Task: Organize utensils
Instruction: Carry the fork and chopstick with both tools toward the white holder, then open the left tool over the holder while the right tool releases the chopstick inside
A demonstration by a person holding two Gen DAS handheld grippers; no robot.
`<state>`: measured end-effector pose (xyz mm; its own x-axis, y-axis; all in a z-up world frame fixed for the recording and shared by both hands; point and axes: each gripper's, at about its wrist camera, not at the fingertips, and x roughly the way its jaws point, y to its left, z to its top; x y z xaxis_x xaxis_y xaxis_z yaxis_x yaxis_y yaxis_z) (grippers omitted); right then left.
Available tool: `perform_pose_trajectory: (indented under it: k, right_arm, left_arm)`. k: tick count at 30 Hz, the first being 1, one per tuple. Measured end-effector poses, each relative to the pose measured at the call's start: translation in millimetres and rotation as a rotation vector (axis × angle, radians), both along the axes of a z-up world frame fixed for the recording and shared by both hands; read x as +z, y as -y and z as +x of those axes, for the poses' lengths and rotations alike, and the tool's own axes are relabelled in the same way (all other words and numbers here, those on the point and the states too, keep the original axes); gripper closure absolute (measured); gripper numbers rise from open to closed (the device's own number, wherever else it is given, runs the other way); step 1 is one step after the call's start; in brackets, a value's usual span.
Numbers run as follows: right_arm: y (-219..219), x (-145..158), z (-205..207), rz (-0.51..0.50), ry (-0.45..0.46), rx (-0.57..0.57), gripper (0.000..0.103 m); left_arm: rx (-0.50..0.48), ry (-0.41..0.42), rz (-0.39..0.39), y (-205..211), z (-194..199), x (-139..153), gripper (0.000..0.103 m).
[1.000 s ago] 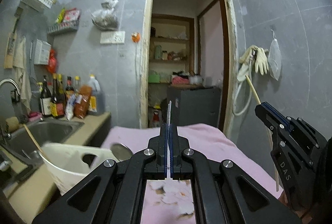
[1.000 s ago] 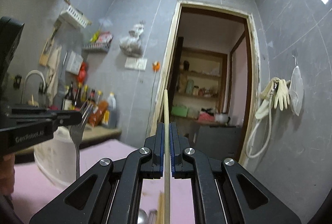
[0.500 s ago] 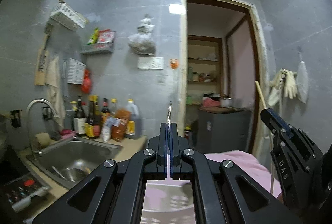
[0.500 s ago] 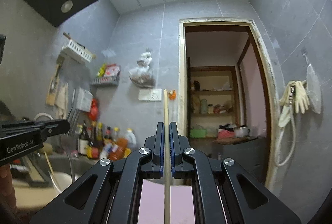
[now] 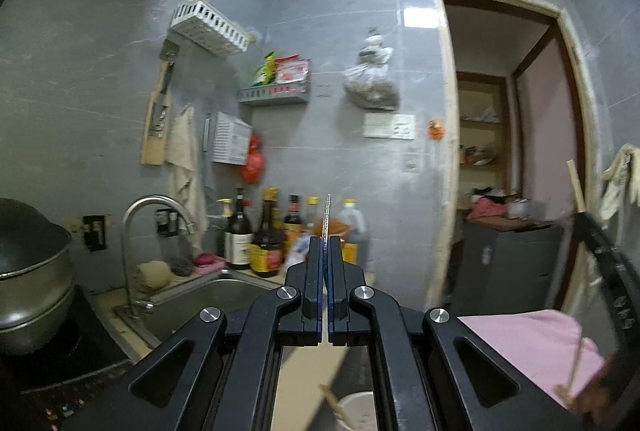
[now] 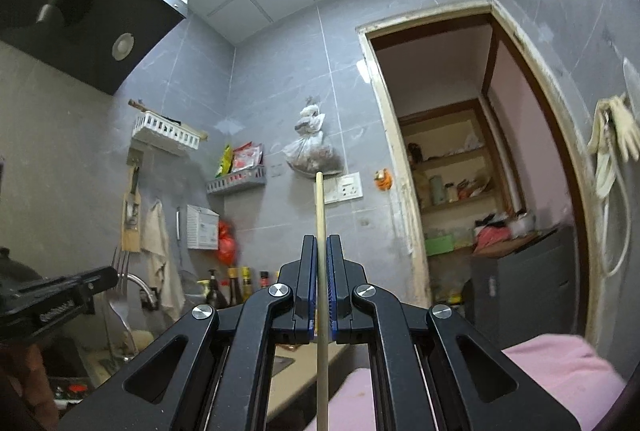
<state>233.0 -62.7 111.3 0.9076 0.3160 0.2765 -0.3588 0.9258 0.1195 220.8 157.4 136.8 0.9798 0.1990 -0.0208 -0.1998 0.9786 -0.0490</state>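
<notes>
The left tool (image 5: 325, 255) is clamped on a fork (image 5: 328, 215), the right tool (image 6: 319, 259) on a wooden chopstick (image 6: 319, 199). Both utensils are carried aloft; a white holder (image 5: 358, 411) below already contains a stick, so placing probably remains.

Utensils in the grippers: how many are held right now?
2. A fork, seen edge-on, is in the left gripper; a chopstick is in the right gripper. Another stick pokes from a tub below; more may be hidden.
</notes>
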Motion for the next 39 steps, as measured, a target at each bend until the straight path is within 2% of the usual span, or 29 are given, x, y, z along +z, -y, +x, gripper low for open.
perform_pose_trajectory:
  k: [5, 10, 19, 24, 35, 39]
  right_arm:
    - [-3.5, -11.6, 7.9, 0.002, -0.018, -0.001, 0.1]
    - [-1.8, -19.8, 17.8, 0.024, -0.051, 0.013, 0.1]
    - [4.9, -25.1, 23.6, 0.088, -0.077, 0.093, 0.1]
    - [5.0, -25.9, 24.8, 0.096, -0.078, 0.101, 0.1]
    - [-5.9, -41.0, 24.8, 0.048, -0.069, 0.054, 0.1]
    - [-8.3, -47.4, 21.6, 0.019, -0.084, 0.006, 0.1]
  left_arm:
    - [0.035, -0.027, 0.022, 0.4, 15.7, -20.7, 0.103]
    - [0.03, -0.053, 0.021, 4.3, 24.3, -32.6, 0.103]
    - [0.024, -0.07, 0.014, 9.9, 27.0, -36.6, 0.103]
    - [0.015, -0.075, 0.007, 12.2, 28.3, -38.3, 0.103]
    - [0.005, -0.097, 0.041, 22.4, 33.9, -53.5, 0.103]
    - [-0.04, -0.11, 0.043, 27.3, 33.1, -60.9, 0.102]
